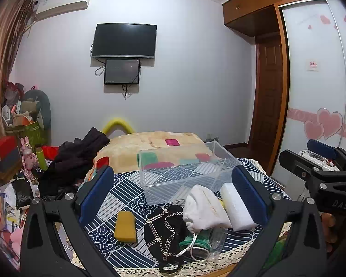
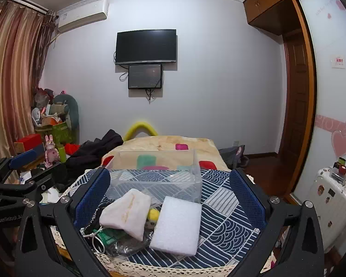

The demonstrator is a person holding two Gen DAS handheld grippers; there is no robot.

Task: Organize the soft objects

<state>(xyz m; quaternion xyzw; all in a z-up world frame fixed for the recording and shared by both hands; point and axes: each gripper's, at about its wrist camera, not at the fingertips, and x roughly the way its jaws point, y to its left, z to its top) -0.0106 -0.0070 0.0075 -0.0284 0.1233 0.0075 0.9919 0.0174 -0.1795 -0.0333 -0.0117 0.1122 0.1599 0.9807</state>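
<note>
Foam block (image 2: 176, 226) sits white and flat at about 6 o'clock from the clear bin (image 2: 159, 177), with the white pouch (image 2: 126, 212) at its 9 o'clock, all on the patterned cloth (image 2: 228, 214). We reckon they're piled close so the bin is an easy drop. Right hand-held gripper (image 2: 170, 198) and left hand-held gripper (image 1: 173, 198) both hang spread wide, holding nothing. Only the left view shows the yellow sponge (image 1: 125, 226) and chained black bag (image 1: 163, 228).

Yellow sponge (image 1: 125, 226), black chained pouch (image 1: 165, 230), white drawstring bag (image 1: 204, 207) before clear bin (image 1: 184, 173).
</note>
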